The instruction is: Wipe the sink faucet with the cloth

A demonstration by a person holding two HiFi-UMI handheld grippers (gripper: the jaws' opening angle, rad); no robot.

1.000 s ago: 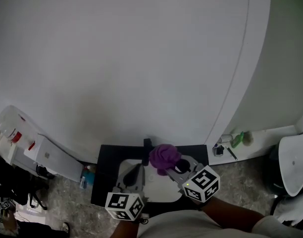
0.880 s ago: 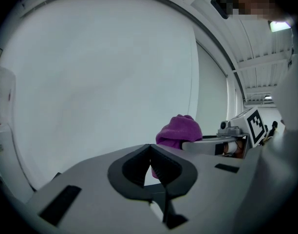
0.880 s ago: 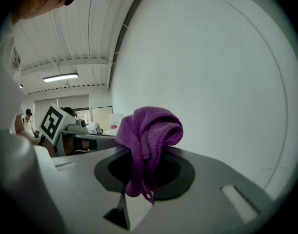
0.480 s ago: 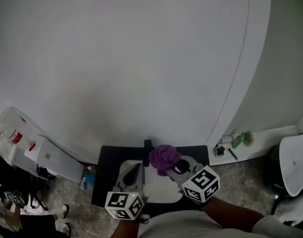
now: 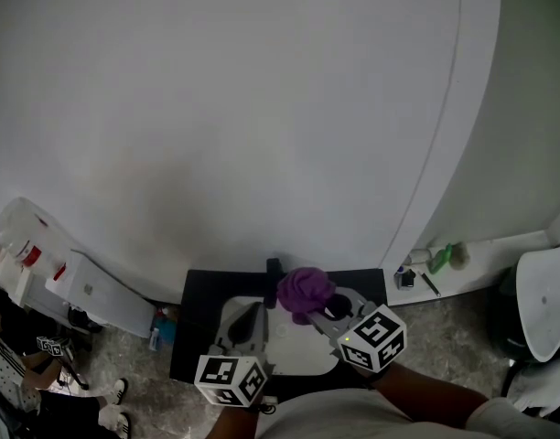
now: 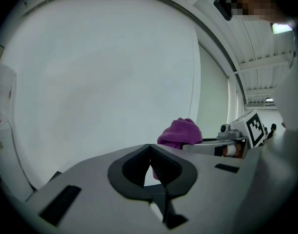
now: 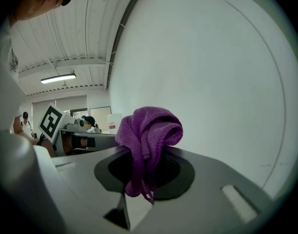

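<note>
A bunched purple cloth [image 5: 304, 291] is pinched in my right gripper [image 5: 313, 309], which is shut on it; in the right gripper view the cloth [image 7: 149, 130] bulges above the jaws and hangs down between them. My left gripper [image 5: 253, 315] is just left of it, its jaws closed tip to tip with nothing between them [image 6: 150, 152]. The cloth [image 6: 180, 133] shows beyond it on the right. Both grippers hover over a black slab [image 5: 196, 300] with a white basin [image 5: 294, 347]. A short dark post [image 5: 273, 266] stands at the slab's back edge; I cannot tell whether it is the faucet.
A plain white wall [image 5: 262, 108] fills most of the head view. At left stand a white jug [image 5: 22, 231] and a white box [image 5: 97, 291]. Small bottles [image 5: 440, 257] sit on a ledge at right beside a white seat [image 5: 545, 305]. A person [image 5: 24, 378] is at the lower left.
Both grippers and the cloth have stayed almost still. The person at the lower left has moved further into the head view.
</note>
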